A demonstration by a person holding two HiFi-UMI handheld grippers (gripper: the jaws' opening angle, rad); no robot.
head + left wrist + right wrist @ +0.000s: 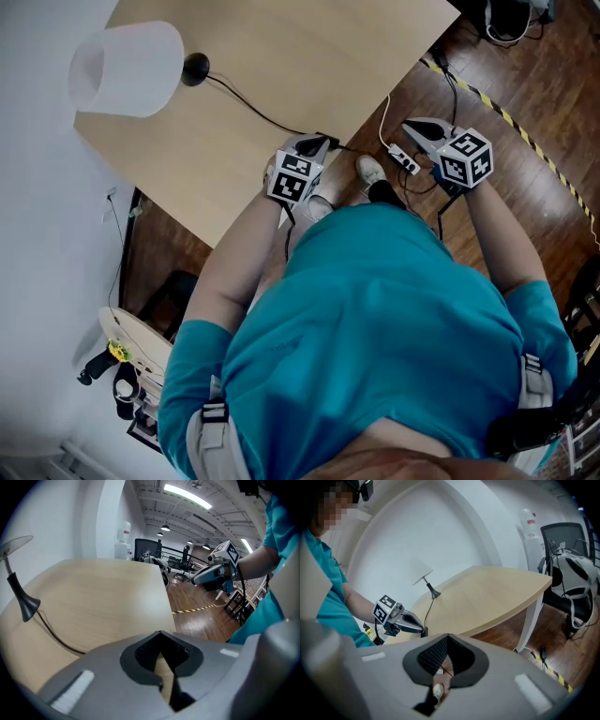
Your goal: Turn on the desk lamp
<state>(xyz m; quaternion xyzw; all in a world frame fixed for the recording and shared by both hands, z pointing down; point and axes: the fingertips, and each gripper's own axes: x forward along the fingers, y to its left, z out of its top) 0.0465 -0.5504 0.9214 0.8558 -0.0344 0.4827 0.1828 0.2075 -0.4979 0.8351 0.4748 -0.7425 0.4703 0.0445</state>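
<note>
The desk lamp has a white shade (127,67) and a black base (195,67), and it stands at the far left of the wooden table (281,56). Its black cord (253,108) runs across the top to a small black block (328,142) at the near edge. My left gripper (314,145) is shut, its tip at that block; the right gripper view shows the same contact (424,632). My right gripper (417,129) is shut and hovers off the table's right side, above the floor. Neither pair of jaws holds anything.
A white power strip (403,159) with cables lies on the wood floor beside the person's shoes (370,169). Yellow-black tape (511,117) crosses the floor. A white wall flanks the table's left. Office chairs (569,559) stand beyond the table's far end.
</note>
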